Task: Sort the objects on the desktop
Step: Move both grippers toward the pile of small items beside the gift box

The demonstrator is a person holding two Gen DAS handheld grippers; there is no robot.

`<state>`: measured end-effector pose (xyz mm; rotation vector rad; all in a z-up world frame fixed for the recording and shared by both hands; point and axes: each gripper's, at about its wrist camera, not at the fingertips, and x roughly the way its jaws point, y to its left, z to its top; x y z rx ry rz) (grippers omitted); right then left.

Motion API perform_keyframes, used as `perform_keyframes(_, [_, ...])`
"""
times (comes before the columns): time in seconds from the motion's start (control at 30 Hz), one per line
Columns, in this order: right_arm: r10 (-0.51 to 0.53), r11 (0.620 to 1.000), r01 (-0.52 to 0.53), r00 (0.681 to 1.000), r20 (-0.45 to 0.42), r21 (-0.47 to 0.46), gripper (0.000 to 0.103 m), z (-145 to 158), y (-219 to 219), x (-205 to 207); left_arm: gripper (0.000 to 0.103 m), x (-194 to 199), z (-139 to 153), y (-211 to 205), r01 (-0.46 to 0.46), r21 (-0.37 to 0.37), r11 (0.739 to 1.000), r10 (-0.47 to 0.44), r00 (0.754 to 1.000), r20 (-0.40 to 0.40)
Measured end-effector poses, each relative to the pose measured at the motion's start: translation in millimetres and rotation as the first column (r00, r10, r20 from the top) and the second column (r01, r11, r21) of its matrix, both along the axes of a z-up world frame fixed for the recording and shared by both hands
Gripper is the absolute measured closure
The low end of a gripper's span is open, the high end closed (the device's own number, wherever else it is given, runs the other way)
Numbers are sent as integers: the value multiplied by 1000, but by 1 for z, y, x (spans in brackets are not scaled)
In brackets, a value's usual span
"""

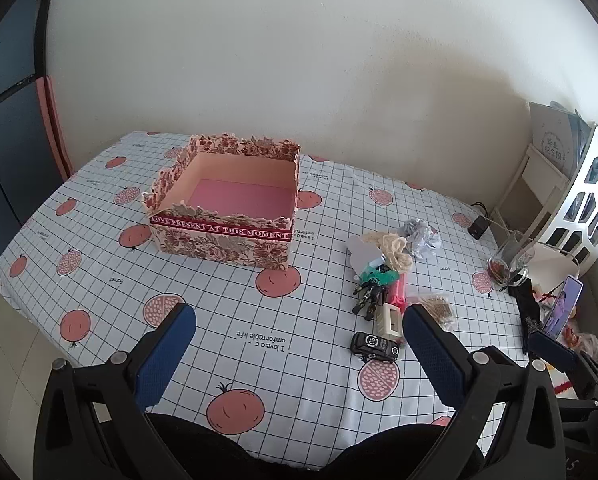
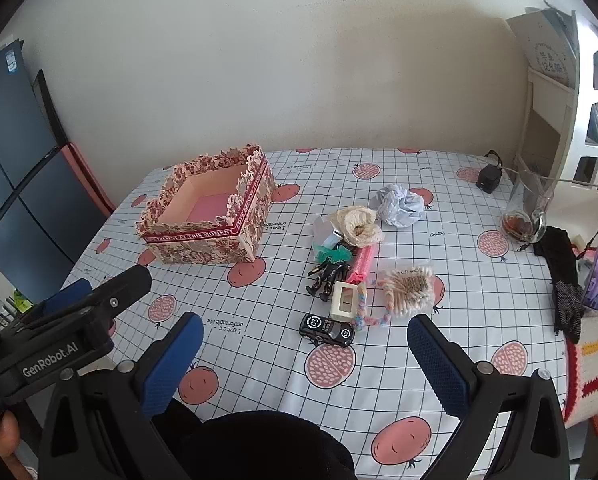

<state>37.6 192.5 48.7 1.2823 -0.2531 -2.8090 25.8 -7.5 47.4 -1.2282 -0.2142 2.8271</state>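
Nothing looks sorted yet: the box, far left on the table, sits empty. The clutter, toy car nearest, lies piled to its right. Both the left gripper and right gripper hover spread wide, holding nothing.

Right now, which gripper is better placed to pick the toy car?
Probably the right gripper: its open jaws frame the black toy car, with nothing between. The left gripper, also open, faces bare cloth, car off to its right.
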Motion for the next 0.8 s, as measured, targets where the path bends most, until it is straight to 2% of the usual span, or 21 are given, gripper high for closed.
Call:
perform_keyframes(0.2, [-22, 1000, 23, 999, 23, -10, 0, -13, 13, -19, 0, -25, -11, 14, 45, -20, 999, -44, 999, 31])
perform_keyframes(0.5, [-26, 999, 29, 996, 85, -34, 0, -40, 36, -55, 0, -73, -42, 34, 139, 36, 990, -142, 986, 89])
perform_keyframes(0.7, [-56, 998, 56, 990, 131, 5, 0, -67, 50, -72, 0, -98, -66, 57, 226, -13, 974, -223, 969, 108])
perform_keyframes(0.8, [-59, 998, 56, 988, 145, 29, 0, -80, 57, -79, 0, -110, -82, 64, 261, -11, 965, -257, 957, 133])
